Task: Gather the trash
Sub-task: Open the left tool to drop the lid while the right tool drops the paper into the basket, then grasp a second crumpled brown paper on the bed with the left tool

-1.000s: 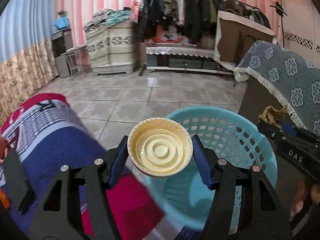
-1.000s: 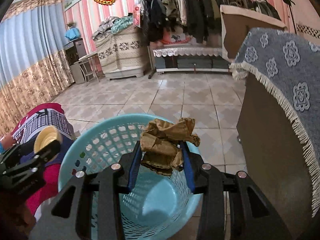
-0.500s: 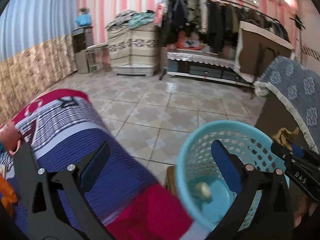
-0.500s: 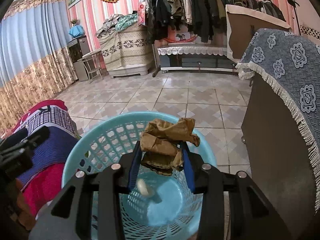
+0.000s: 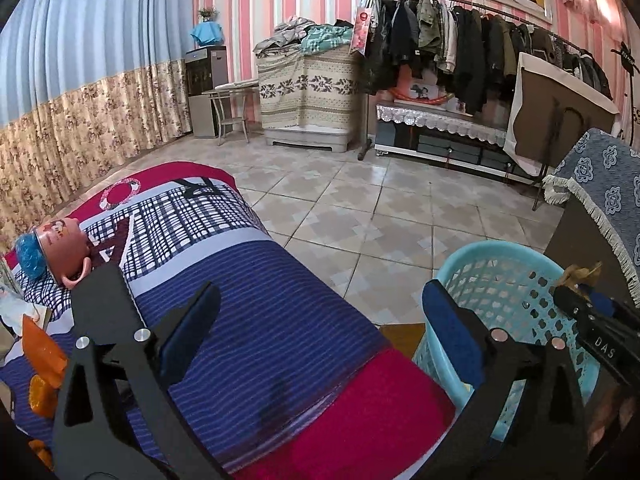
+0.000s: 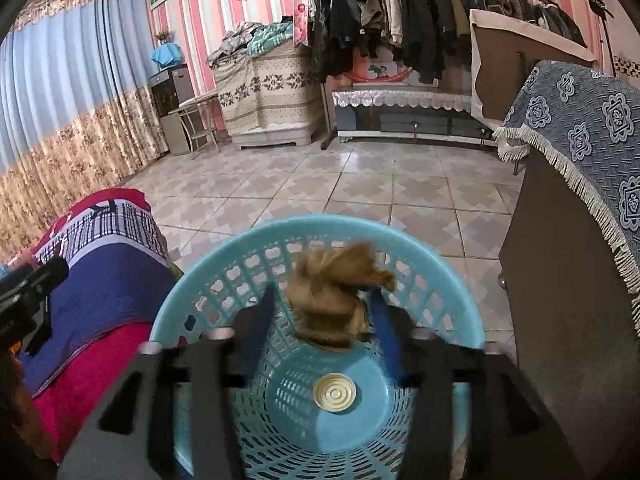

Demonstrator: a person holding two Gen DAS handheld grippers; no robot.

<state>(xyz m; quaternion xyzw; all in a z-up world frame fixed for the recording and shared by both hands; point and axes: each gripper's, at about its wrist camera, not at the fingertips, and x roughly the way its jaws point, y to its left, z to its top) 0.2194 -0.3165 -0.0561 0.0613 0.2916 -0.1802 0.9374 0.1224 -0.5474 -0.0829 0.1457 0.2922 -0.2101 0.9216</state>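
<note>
The teal basket point(image 6: 320, 360) stands on the tiled floor between the quilt-covered bed point(image 5: 260, 320) and a dark cabinet point(image 6: 568, 320), and the collecting is well under way by the look of it: a cream lid point(image 6: 334, 392) already lies flat on the basket's floor, near its middle. A brown paper wad point(image 6: 336, 300) is on its way in, blurred and apparently dropping above the open mouth. More seems left to fetch, since orange scraps point(image 5: 42, 364) and crumpled white paper point(image 5: 16, 312) lie at the bed's left edge beside a pink cup point(image 5: 60, 246), though whether the cup counts as trash I cannot tell. The right claw point(image 6: 320, 312) hangs over the basket and its jaws have just been opening; the wad sits between them, clear of the left pad and close against the right one, so it looks released rather than pinched. The left claw point(image 5: 316, 336) is spread to its widest over the bed's right edge and the basket rim, holding and touching nothing.
</note>
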